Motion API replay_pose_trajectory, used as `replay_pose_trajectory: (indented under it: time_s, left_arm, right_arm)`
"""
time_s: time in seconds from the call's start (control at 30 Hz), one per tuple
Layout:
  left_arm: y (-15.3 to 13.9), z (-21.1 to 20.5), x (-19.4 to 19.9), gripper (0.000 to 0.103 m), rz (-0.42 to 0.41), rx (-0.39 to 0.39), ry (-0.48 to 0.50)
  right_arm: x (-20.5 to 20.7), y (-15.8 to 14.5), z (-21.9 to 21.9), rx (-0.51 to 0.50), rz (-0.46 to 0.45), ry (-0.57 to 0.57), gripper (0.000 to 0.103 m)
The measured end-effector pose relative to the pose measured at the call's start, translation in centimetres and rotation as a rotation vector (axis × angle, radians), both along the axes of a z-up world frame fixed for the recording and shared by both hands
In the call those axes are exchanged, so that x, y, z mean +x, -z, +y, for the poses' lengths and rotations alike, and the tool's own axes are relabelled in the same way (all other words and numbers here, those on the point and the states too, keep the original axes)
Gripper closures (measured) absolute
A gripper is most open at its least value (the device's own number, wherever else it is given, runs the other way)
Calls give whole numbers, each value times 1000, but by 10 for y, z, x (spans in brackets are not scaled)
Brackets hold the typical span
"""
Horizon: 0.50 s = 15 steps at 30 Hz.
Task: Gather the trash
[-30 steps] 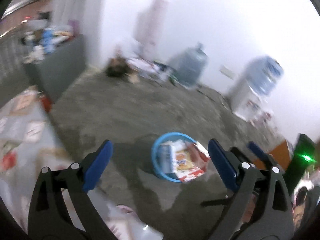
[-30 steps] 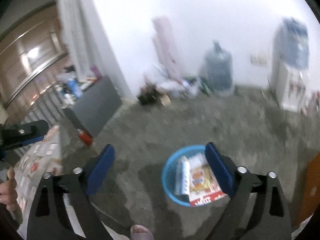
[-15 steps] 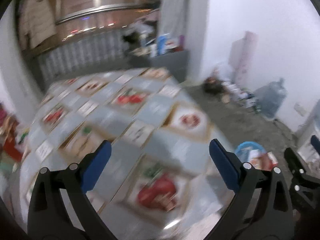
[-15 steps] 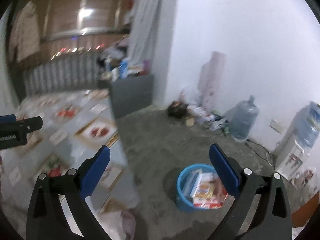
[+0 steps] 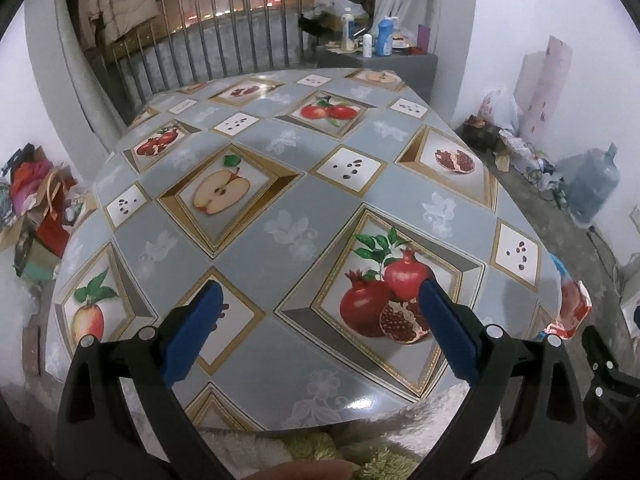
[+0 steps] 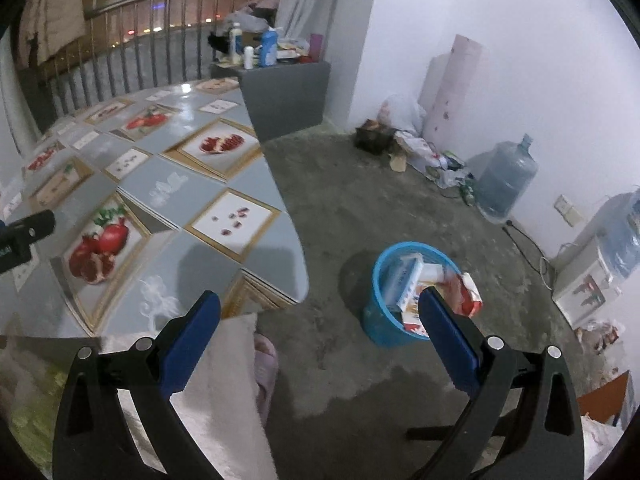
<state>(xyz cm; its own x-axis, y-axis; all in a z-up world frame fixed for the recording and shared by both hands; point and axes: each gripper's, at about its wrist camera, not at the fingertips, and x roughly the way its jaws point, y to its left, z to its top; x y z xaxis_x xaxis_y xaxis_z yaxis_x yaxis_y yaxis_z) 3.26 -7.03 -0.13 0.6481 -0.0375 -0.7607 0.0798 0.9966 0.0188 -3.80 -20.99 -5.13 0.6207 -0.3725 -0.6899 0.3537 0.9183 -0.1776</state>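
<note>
Above the near edge of the table [image 5: 280,216], the left gripper [image 5: 316,332] hangs with its two blue pads spread wide and nothing between them; under it lies only the fruit-printed tablecloth, a pair of printed pomegranates showing between the pads. Off the table's right edge, the right gripper [image 6: 318,336] is likewise released and empty, held over the bare concrete floor [image 6: 360,208]. Its right pad overlaps the near rim of the one blue trash basket [image 6: 380,320] in the right wrist view (how far apart they are in depth cannot be told). The basket stands on the floor near the table's right corner, filled with boxes and packets: a blue-and-white carton [image 6: 400,280] and a red wrapper [image 6: 466,290] stick up above its rim. From the left wrist view only a sliver of the basket and the red wrapper [image 5: 570,304] peeks past the table's right edge.

A white fluffy cloth [image 6: 224,396] and one pink slipper [image 6: 266,364] lie below the near table corner. Farther out, one grey cabinet [image 6: 288,92] carries several bottles beside the railing [image 5: 224,40]. Along the white wall sit a heap of bags [image 6: 404,136], one large water jug [image 6: 506,180] and one water dispenser [image 6: 600,272].
</note>
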Motion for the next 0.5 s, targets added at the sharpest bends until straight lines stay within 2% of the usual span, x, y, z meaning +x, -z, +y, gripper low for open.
replay_pose_trajectory:
  time_s: [0.5]
  left_arm:
    - [4, -31, -5, 9, 12, 65, 111]
  right_arm:
    - [-1, 10, -21, 16, 21, 48, 7]
